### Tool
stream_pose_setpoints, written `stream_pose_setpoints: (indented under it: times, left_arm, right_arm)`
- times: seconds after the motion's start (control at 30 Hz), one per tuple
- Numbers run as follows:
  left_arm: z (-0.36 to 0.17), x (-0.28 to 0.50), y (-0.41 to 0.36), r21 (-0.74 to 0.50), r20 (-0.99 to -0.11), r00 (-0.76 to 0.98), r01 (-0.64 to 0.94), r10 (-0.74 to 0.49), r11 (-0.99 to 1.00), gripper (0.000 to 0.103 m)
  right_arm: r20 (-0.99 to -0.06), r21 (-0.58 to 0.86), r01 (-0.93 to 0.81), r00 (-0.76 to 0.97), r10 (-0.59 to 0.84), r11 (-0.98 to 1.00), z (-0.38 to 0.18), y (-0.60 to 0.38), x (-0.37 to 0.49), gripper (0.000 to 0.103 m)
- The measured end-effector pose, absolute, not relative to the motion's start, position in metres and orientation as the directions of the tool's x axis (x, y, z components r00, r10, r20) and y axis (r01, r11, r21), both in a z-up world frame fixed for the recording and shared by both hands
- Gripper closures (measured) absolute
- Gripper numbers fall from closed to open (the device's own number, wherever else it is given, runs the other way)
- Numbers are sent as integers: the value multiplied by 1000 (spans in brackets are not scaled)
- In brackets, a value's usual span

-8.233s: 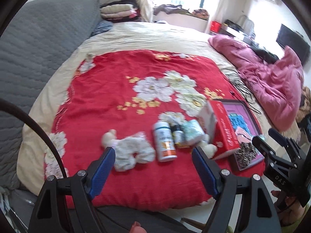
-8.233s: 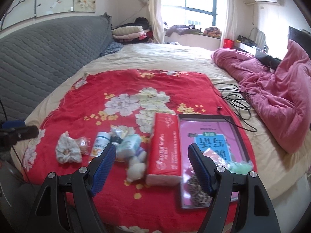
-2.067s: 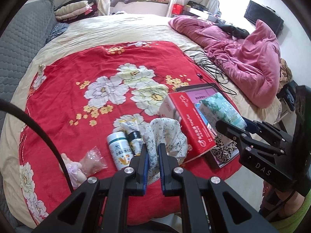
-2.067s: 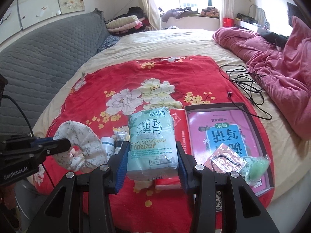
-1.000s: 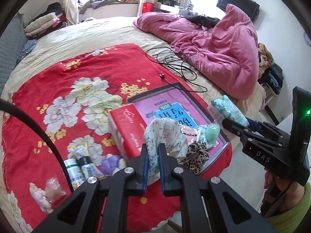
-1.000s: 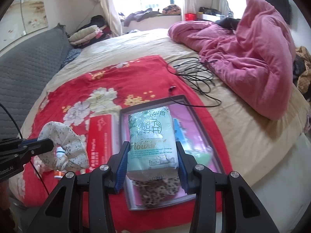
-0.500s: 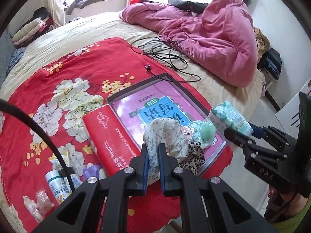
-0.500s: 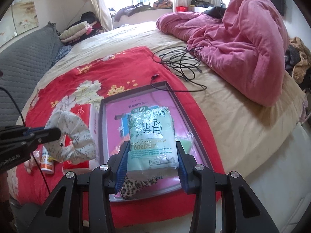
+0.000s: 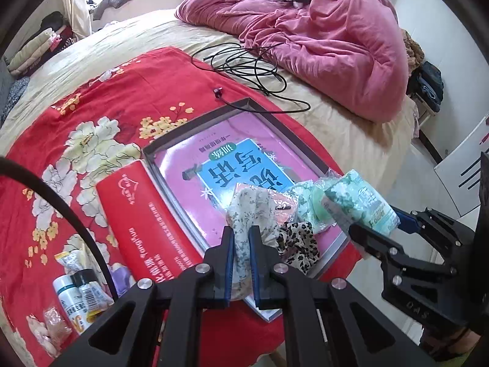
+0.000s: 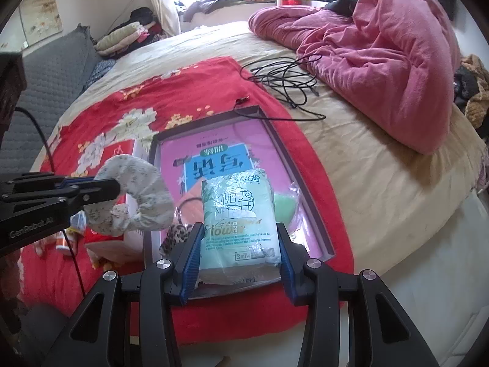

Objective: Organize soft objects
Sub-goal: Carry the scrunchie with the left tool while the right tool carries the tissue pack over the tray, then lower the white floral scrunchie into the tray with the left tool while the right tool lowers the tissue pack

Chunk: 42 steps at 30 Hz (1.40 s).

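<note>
Both tools are loaded: the left tool [image 9: 241, 263] is clenched on a floral scrunchie [image 9: 253, 211], and the right tool [image 10: 238, 253] is grasping a green tissue pack [image 10: 238, 211] between its blue pads, both held above the near end of the shallow box [image 9: 244, 104] that lies on the red blanket [image 9: 107, 98] of the bed. The step in hand is judged to be the placing of these two soft things into the box. It is best done one at a time: the scrunchie should be lowered onto a free part of the pink floor, away from the leopard scrunchie [image 9: 298, 241] and the green pouch [image 9: 308, 205], and only then released, so that nothing is pushed over the low rim. The pack should be laid flat beside them. From the left wrist view the bottles [image 9: 76, 293] and the red tissue box [image 9: 146, 220] left of the box are seen clearly; from the right wrist view the ring shape of the floral scrunchie and a black hair tie [image 10: 186, 208] under the pack are shown, which the other view hides.
</note>
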<state>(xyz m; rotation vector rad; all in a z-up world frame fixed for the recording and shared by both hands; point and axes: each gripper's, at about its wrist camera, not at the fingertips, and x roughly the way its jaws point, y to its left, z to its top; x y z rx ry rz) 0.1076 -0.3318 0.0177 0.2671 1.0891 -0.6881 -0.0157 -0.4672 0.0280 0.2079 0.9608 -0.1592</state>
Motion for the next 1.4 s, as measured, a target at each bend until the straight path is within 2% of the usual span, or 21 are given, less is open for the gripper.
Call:
stream_pose_setpoints:
  times: [0.5,1.4]
  left_arm:
    - [-17,121,-355,-109,-903,252,648,-348,753,93]
    - [-25,160,-345,-126,-911,246,598,-331,792,93]
  right_arm:
    - [-854,126,190,520,9,974,-13,-448,-1,57]
    - [-870,91,198,493,-19,976,-59,-444,37,56]
